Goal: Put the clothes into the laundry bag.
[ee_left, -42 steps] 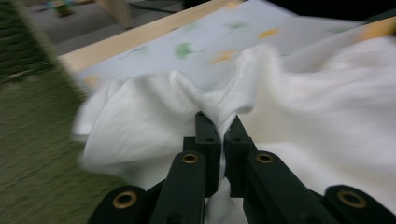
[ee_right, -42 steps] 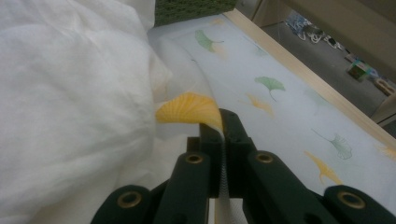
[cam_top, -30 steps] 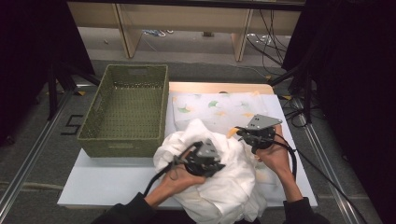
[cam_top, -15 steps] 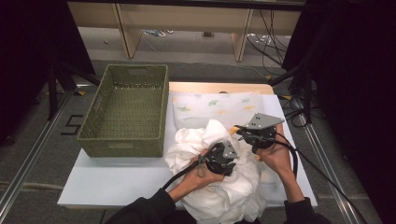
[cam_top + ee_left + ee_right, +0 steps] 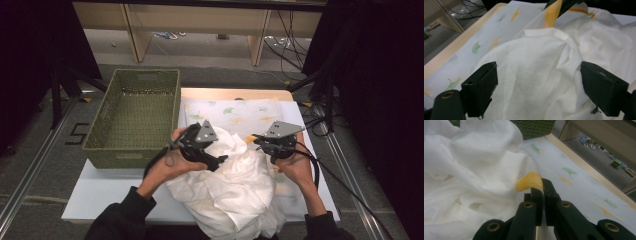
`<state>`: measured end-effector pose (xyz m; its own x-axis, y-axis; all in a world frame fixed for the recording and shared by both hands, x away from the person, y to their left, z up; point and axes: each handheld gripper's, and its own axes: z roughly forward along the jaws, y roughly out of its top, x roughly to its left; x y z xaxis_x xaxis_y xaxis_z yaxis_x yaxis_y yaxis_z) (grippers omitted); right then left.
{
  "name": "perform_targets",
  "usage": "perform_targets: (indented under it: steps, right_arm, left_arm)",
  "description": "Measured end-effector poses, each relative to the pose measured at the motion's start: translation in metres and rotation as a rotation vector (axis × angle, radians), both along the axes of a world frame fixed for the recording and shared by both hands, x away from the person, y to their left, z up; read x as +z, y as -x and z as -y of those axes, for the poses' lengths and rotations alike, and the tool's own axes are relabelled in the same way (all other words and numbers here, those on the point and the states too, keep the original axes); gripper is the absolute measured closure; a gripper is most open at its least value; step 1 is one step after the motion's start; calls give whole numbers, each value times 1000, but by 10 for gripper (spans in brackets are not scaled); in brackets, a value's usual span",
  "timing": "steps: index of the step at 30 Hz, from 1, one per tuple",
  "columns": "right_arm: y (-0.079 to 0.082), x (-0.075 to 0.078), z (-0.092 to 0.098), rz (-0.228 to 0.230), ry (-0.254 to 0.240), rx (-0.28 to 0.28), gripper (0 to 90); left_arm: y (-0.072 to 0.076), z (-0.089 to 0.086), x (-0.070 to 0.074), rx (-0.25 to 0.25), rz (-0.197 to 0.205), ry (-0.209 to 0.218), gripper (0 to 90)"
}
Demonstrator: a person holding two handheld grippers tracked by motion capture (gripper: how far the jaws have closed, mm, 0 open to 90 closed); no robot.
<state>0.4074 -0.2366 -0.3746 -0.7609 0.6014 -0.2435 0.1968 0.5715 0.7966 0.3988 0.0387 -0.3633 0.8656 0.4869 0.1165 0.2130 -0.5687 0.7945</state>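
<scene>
1. Cloth point(image 5: 235, 185), white with leaf prints, lies bunched on the near part of the table point(image 5: 100, 197), spilling over its front edge.
2. We see our left gripper point(image 5: 212, 159) with jaws spread wide, a fold of the cloth between them but not pinched.
3. Our right gripper point(image 5: 540, 188) has its jaws closed on an orange-printed edge of the cloth.
4. A green basket point(image 5: 135, 117) stands on the table to the left, just beside the cloth.

A white cloth point(image 5: 235, 185) printed with green and orange leaves, an olive-green basket point(image 5: 135, 117), black tools.
</scene>
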Motion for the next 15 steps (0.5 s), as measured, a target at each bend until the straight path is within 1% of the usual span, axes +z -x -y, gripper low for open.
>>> perform_targets:
  steps: [1, 2, 3, 4, 5, 6, 7, 8, 9, 11, 12, 13, 14, 15]
  right_arm:
    - [0, 0, 0, 1, 2, 0, 900]
    - [-1, 0, -1, 3, 4, 1, 900]
    - [-1, -1, -1, 0, 2, -5, 900]
    - [-1, -1, -1, -1, 6, -4, 900]
    - [-2, -2, -2, 3, 12, 6, 900]
    - [-2, -2, -2, 3, 15, 4, 900]
    - [-2, -2, -2, 1, 17, 5, 900]
    - [-2, -2, -2, 1, 17, 5, 900]
    - [-2, -2, -3, 4, 20, 8, 900]
    - [-2, -2, -3, 2, 24, 6, 900]
    - [-3, -3, -3, 7, 24, 8, 900]
    - [-3, -3, -3, 4, 20, 1, 900]
    - [-3, -2, -3, 2, 15, -3, 900]
    - [-3, -2, -3, 7, 10, -3, 900]
  left_arm:
    - [-8, -6, -6, 10, -46, 24, 162]
    - [-14, -10, -15, 35, -85, 43, 149]
    - [-19, -12, -26, 58, -125, 40, 149]
    - [-24, -11, -41, 36, -179, 15, 153]
    - [-26, -9, -49, 13, -218, 15, 154]
    - [-27, -4, -60, 21, -278, 48, 157]
    - [-29, -1, -68, 15, -306, 47, 166]
    - [-29, -1, -68, 15, -306, 47, 292]
    - [-21, 9, -73, -52, -309, 97, 522]
    - [-11, 18, -68, -88, -279, 100, 667]
    - [-4, 24, -65, -100, -268, 107, 714]
    - [4, 31, -62, -122, -256, 109, 752]
    - [12, 40, -59, -139, -243, 101, 773]
    - [21, 49, -56, -158, -220, 84, 780]
